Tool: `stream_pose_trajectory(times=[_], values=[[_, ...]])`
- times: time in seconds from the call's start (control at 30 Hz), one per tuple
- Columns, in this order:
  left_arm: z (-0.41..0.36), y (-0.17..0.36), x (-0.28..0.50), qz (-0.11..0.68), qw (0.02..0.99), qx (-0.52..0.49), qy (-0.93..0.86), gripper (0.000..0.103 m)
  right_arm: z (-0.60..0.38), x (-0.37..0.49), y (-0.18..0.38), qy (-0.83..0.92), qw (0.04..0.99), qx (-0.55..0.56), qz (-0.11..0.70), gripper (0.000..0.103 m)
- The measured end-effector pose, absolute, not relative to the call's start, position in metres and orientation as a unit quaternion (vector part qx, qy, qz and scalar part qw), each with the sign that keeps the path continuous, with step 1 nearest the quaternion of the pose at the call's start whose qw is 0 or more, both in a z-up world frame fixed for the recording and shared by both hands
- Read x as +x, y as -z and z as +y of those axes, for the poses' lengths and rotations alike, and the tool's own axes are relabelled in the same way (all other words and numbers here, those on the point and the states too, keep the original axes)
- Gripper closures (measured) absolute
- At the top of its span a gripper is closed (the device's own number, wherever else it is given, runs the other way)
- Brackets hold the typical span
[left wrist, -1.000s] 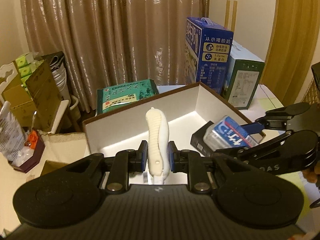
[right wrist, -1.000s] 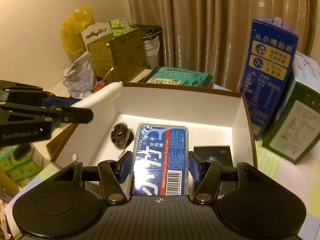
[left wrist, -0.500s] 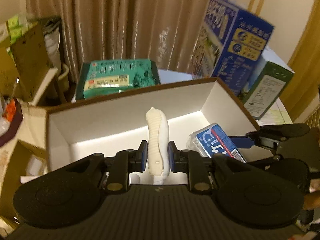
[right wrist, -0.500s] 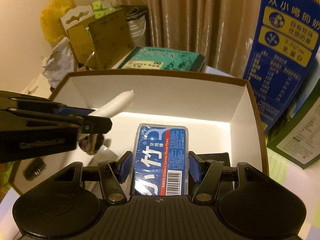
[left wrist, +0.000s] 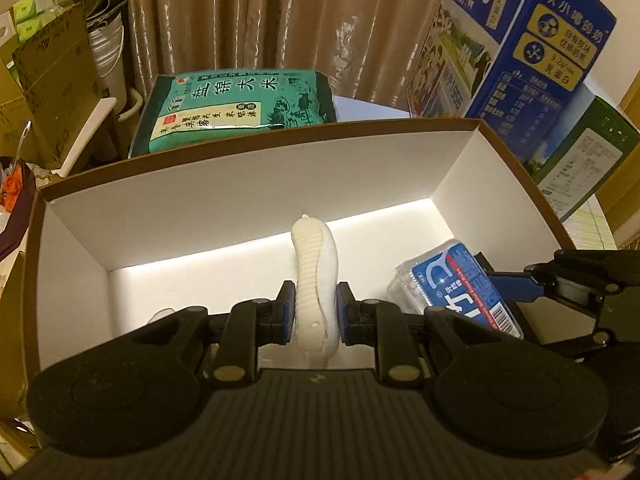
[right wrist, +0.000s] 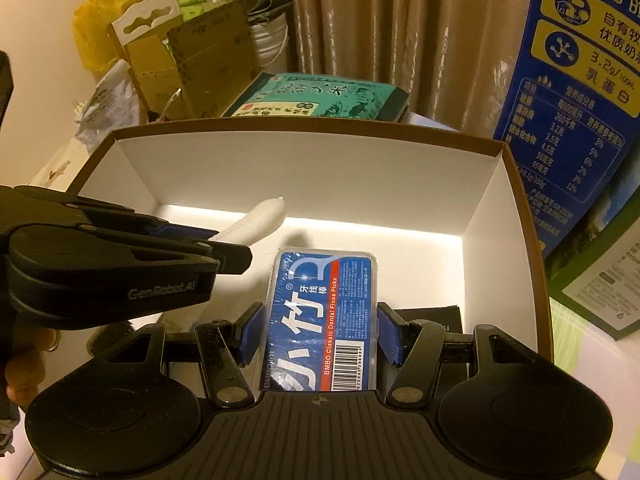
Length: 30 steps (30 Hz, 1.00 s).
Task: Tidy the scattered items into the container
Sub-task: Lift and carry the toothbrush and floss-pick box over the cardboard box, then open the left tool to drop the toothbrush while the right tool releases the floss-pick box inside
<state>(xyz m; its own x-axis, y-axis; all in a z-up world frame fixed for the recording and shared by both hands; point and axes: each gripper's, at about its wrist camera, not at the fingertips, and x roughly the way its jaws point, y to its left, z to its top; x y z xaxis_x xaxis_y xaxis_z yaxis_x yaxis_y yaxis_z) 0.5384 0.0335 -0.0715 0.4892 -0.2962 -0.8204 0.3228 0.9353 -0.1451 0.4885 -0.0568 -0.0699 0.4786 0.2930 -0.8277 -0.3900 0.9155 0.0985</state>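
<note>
My left gripper (left wrist: 314,312) is shut on a white ribbed handle-like item (left wrist: 314,276) and holds it inside the white box with brown rim (left wrist: 256,200). It also shows in the right wrist view (right wrist: 260,222). My right gripper (right wrist: 318,332) is shut on a blue floss-pick box (right wrist: 324,316), low inside the same white box (right wrist: 304,164), to the right of the left gripper (right wrist: 224,252). The floss-pick box also shows in the left wrist view (left wrist: 460,288). A black flat item (right wrist: 432,316) lies on the box floor under the right gripper.
A green rice bag (left wrist: 240,108) lies behind the box. A tall blue milk carton (left wrist: 516,40) and a green carton (left wrist: 580,160) stand at the right. Cardboard boxes (right wrist: 200,64) and bags are stacked at the left. A dark round item (right wrist: 112,332) lies in the box.
Both grippers have moved forward and down into the white box with their items still held. The box walls now fill more of both views.
</note>
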Motion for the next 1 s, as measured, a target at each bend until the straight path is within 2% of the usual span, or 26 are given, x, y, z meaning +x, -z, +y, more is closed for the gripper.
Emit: stream_pose_trajectory(times=[0.93,0.97,1.0], values=[[0.05,0.074,0.544,0.471,0.866,0.046,0.165,0.081,-0.043,0.495,0.08,-0.205,0.856,-0.052,0.472,0.047],[0.05,0.074,0.544,0.47,0.866,0.048,0.163,0.08,-0.043,0.495,0.08,-0.208,0.858,-0.051,0.466,0.047],[0.051,0.074,0.543,0.47,0.866,0.049,0.163,0.08,-0.043,0.494,0.08,-0.212,0.86,-0.049,0.462,0.041]])
